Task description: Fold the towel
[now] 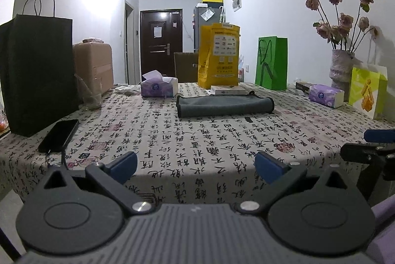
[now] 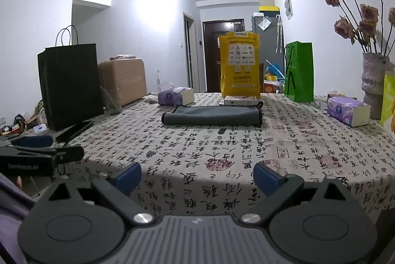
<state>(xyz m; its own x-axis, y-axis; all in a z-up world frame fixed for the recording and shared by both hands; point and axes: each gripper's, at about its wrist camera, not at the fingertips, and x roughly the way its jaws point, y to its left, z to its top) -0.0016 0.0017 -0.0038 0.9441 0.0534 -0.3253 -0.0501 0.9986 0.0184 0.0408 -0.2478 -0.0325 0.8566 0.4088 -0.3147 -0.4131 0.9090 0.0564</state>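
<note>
Fingers spread apart and empty on both left gripper [image 1: 195, 169] and right gripper [image 2: 196, 176], held at the near table [image 1: 222, 140] edge, well short of the grey towel [image 1: 224, 104] lying mid-table, seemingly already doubled over; likely next: reaching forward to pinch its corners.

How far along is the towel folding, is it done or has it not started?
It looks nearly done, or done: the grey towel lies on the patterned tablecloth as a flat folded strip with a rounded fold along its near edge. Nothing is in hand: the left hand-held gripper and the right hand-held gripper are both open, empty and back at the near table edge. Whether another fold is wanted, I cannot tell.
</note>
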